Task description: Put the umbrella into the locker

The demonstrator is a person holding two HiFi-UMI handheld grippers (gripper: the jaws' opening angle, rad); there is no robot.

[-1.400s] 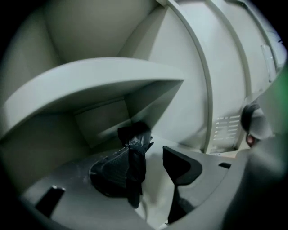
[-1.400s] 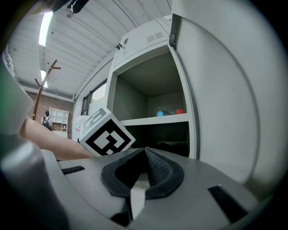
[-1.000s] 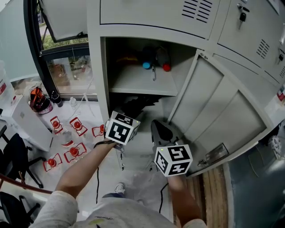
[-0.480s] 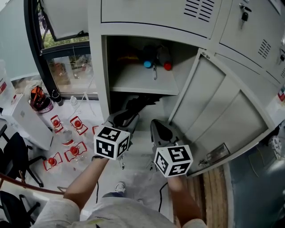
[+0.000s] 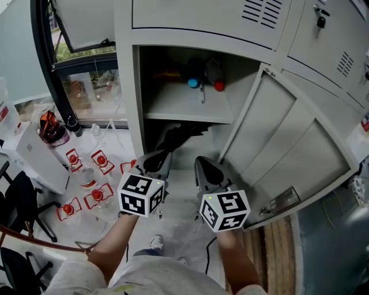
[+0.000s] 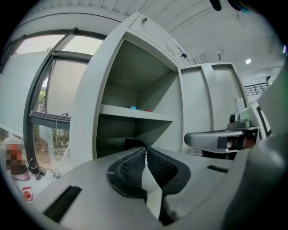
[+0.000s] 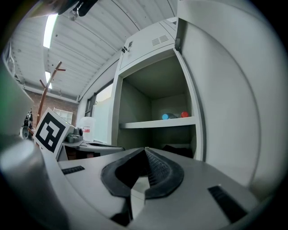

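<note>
The locker (image 5: 127, 86) stands open on a white floor (image 5: 184, 233), its door (image 5: 288, 144) swung out to the right of the opening. Inside, a shelf (image 5: 179, 103) splits the locker. Two bottles, one blue-capped (image 5: 192, 83) and one red-capped (image 5: 219, 86), lie at the back of the shelf. The black umbrella (image 5: 179, 135) lies in the locker's lower part, just under the shelf, well inside the opening.

Both grippers hang in front of the locker, near its lower opening and apart from the umbrella. The left gripper (image 6: 145, 152) has just closed; its jaws are pressed together with nothing between them. The right gripper (image 7: 145, 150) is just beside it, on the door side. Its jaws also meet, and they are empty. Each gripper points into the locker, its marker cube towards the person.

Left of the locker a window (image 5: 92, 92) with a dark frame reaches down near the floor. On the floor below it, left of the locker, lie several red-and-white packs (image 5: 95, 199). Farther left are a white box (image 5: 34, 161) and a black chair (image 5: 20, 201). Right of the locker, under the door's edge, the floor turns to a strip of wood (image 5: 279, 248). Above the open locker are shut doors with vent slots (image 5: 256, 11).
</note>
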